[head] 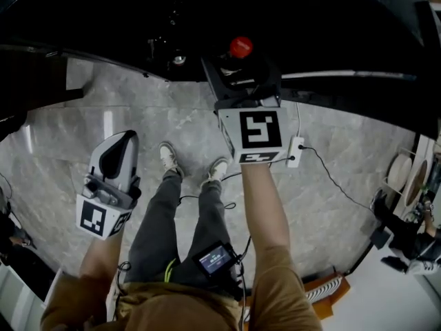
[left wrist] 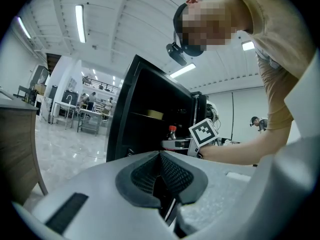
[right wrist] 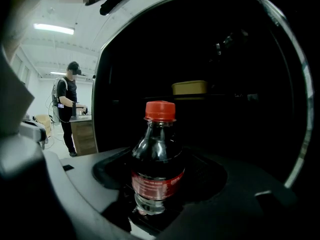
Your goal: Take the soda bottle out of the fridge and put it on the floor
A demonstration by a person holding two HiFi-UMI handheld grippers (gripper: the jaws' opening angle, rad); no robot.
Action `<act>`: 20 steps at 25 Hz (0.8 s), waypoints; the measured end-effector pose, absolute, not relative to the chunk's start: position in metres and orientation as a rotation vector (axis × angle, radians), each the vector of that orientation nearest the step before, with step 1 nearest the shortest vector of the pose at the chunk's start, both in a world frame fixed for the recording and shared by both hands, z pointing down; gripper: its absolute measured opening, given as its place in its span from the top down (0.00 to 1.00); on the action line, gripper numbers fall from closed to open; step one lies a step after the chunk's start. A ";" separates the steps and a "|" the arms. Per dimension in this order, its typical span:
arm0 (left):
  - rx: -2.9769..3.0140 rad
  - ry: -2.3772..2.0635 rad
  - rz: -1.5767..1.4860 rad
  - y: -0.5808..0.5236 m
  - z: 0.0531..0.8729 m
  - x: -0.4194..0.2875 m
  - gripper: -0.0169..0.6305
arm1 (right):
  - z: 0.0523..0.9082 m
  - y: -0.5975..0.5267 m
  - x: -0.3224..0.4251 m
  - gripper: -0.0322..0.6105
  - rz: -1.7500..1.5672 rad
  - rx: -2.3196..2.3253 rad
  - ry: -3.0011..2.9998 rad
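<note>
The soda bottle (right wrist: 156, 156) is dark with a red cap and a red label. It stands upright between the jaws of my right gripper (right wrist: 152, 206), which is shut on its lower body. In the head view only its red cap (head: 240, 47) shows, ahead of my right gripper (head: 238, 71) at the dark fridge (head: 207, 19) opening. In the left gripper view the bottle (left wrist: 171, 134) sits against the black fridge (left wrist: 142, 119) interior. My left gripper (head: 124, 142) hangs low at the left, shut and holding nothing, its pads (left wrist: 172, 176) meeting.
A yellow box (right wrist: 190, 87) lies on a fridge shelf behind the bottle. My feet stand on the grey marble floor (head: 172, 123), with a white power strip (head: 295, 152) and its cable to the right. Another person (right wrist: 65, 104) stands by a wooden counter far left.
</note>
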State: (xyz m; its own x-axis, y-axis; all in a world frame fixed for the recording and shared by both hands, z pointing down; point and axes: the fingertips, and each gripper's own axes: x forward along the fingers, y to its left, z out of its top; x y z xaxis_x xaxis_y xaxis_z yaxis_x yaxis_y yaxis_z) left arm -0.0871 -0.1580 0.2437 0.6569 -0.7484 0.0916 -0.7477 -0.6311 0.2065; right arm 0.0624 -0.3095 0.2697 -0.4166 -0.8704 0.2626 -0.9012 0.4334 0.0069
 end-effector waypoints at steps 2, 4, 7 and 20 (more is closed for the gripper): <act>2.640 -1.207 -0.015 -0.155 0.249 -0.088 0.97 | 0.276 -0.300 0.061 0.48 0.214 1.544 -2.459; 2.631 -1.223 0.022 -0.152 0.259 -0.091 0.97 | 0.284 -0.290 0.059 0.48 0.226 1.544 -2.456; 2.633 -1.228 0.044 -0.147 0.268 -0.090 0.97 | 0.293 -0.274 0.060 0.48 0.232 1.531 -2.448; 2.669 -1.236 0.060 -0.142 0.301 -0.075 0.97 | 0.355 -0.230 0.061 0.48 0.282 1.473 -2.479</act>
